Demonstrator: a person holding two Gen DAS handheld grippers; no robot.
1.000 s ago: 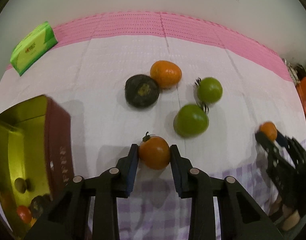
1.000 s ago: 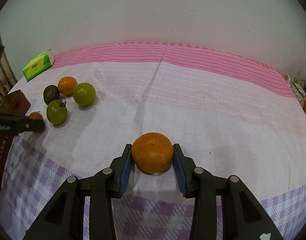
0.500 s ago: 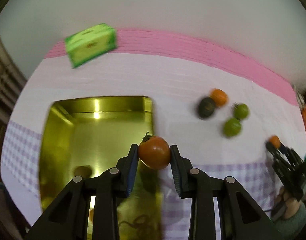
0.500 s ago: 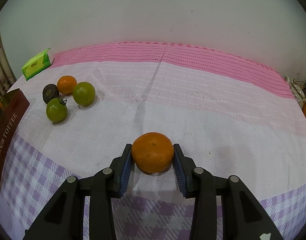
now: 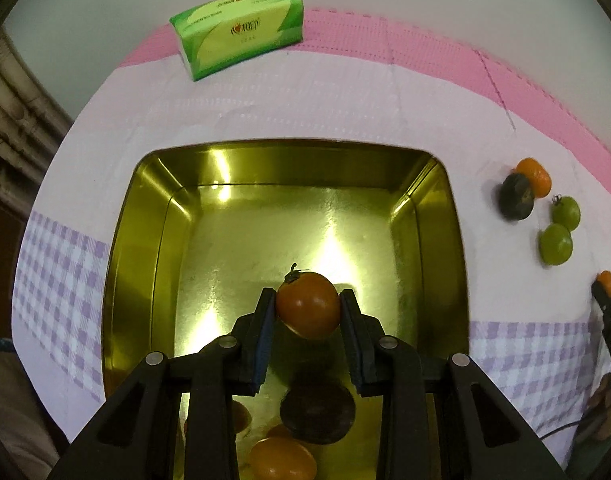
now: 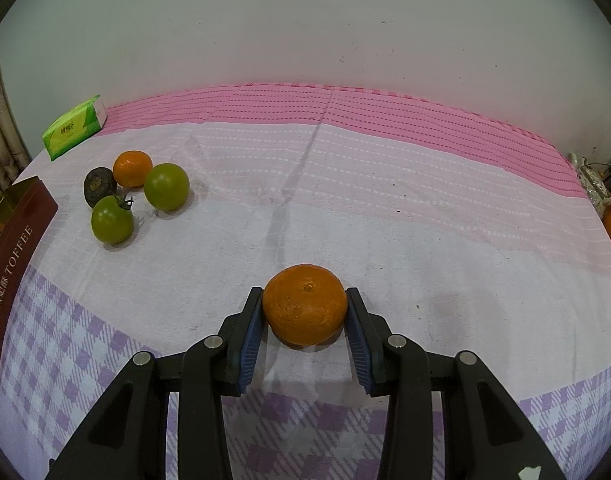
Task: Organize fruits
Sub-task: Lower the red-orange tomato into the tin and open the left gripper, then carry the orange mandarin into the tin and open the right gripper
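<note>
Since half a second ago the left gripper (image 5: 307, 309) has carried its orange-red tomato (image 5: 308, 305) from the rim to above the gold tin (image 5: 145, 216), jaws clamped on it, fruit lying below. Right of it, the right gripper (image 6: 304, 306) pinches an orange (image 6: 304, 305) on the tablecloth (image 6: 425, 208), well apart from the loose fruit cluster (image 6: 139, 188)

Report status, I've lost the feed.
Left gripper shut on orange-red tomato, above open gold tin. Right gripper shut on round orange mandarin. Nothing blocking.
</note>
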